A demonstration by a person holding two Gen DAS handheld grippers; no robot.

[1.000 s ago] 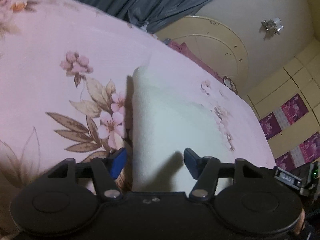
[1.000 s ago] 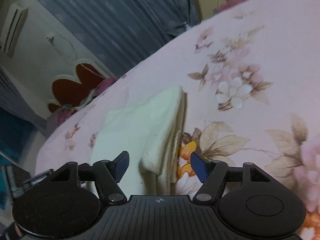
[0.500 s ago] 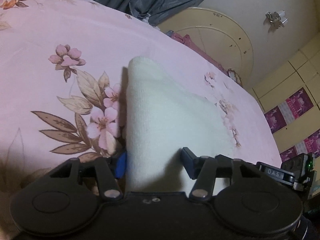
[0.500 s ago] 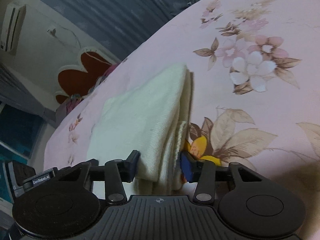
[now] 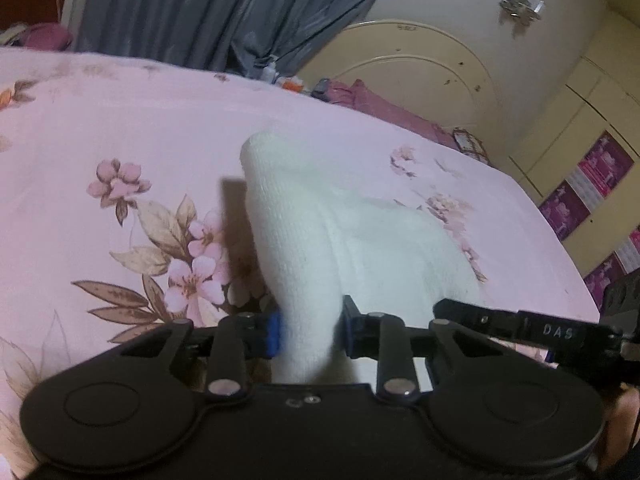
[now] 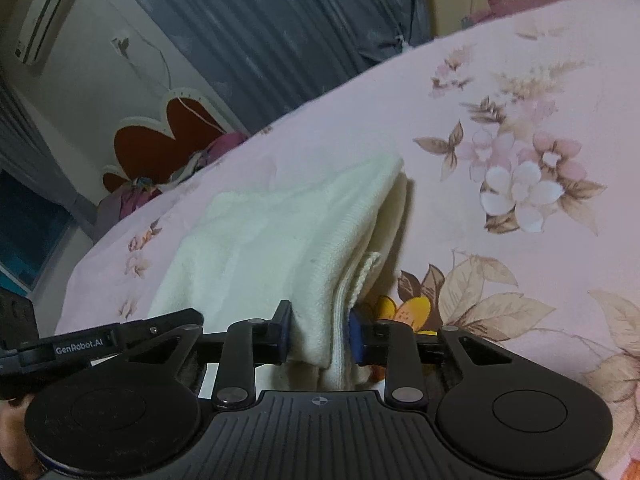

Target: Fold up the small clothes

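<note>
White cloth (image 5: 304,240) — folded, thick, tented off the floral bedsheet (image 5: 120,128) — both grippers' fingers (image 6: 282,332) closing onto its layered edges.

The left gripper (image 5: 310,334), a black two-finger tool with blue pads, is pointing forward and downward, its jaws closing with the blue pads (image 5: 273,334) pressing on a fold of white knitted cloth (image 5: 304,248). The right gripper (image 6: 320,334), of the same black build, is angling downward too, its jaws closing and its blue pads (image 6: 356,338) pinching the layered edge of that cloth.
</note>
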